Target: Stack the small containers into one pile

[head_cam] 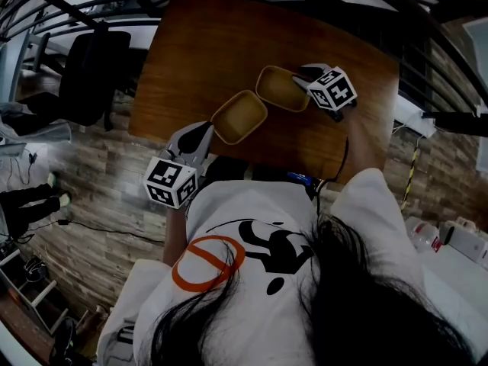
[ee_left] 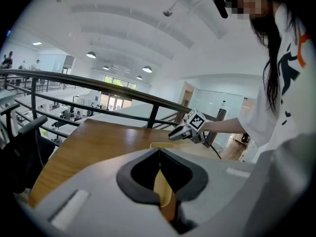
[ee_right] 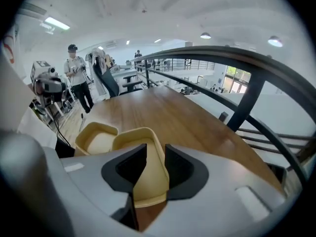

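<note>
Containers, the near container and the far container, sit side by side on the table, not yet stacked. Your left gripper is clamped on the near container's wall, while your right gripper straddles the far container's wall with its jaws apart. Next, you probably lift the near one and nest it squarely into the far one.

On the worktop, the near container has its wall in the left tool. Just beside it, the far container has its wall between the right tool's jaws.
</note>
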The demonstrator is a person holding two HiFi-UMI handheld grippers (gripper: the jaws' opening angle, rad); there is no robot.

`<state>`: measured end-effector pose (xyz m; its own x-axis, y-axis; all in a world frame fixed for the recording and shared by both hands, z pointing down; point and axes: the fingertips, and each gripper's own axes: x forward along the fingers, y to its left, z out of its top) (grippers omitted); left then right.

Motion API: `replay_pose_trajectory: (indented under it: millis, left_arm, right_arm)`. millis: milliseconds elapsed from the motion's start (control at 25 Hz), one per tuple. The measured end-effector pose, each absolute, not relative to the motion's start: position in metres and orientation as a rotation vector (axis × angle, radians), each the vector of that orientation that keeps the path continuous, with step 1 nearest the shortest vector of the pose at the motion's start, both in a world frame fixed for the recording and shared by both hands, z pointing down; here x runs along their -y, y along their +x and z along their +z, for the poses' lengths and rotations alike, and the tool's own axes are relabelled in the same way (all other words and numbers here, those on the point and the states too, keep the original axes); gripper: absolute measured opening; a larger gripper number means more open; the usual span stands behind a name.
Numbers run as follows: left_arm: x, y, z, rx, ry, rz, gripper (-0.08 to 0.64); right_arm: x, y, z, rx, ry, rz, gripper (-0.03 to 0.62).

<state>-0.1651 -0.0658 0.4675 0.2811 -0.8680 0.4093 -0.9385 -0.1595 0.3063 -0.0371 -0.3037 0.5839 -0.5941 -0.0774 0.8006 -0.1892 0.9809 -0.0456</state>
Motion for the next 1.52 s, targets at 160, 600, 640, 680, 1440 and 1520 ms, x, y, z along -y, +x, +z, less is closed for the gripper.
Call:
replay_pose_trajectory:
  millis: [160, 600, 640, 680, 1440, 1520]
  left_arm:
    - [0.069, -0.164, 0.473, 1.588, 2.077, 0.208, 0.000]
    - [0.069, -0.168, 0.505, 1.497, 2.109, 0.316, 0.029]
    - [0.068, -0.168, 0.509, 1.489, 2.113, 0.324, 0.029]
    - [0.067, -0.167, 0.514, 1.482, 2.116, 0.332, 0.031]
    - [0.045, -0.174, 0.587, 1.356, 1.999, 0.426, 0.130]
    - [0.043, -0.178, 0.585, 1.365, 1.999, 0.414, 0.129]
  right_arm:
    - [0.280, -0.033, 0.558, 2.301, 0.285, 0.297, 0.123]
    - [0.177, -0.035, 0.591, 2.278, 0.410, 0.659, 0.123]
    - [0.173, -0.036, 0.596, 2.267, 0.431, 0.687, 0.123]
    - [0.170, -0.038, 0.602, 2.255, 0.456, 0.724, 0.124]
    - [0.164, -0.044, 0.644, 2.045, 0.738, 0.927, 0.038]
    - [0.160, -0.045, 0.642, 2.045, 0.747, 0.928, 0.037]
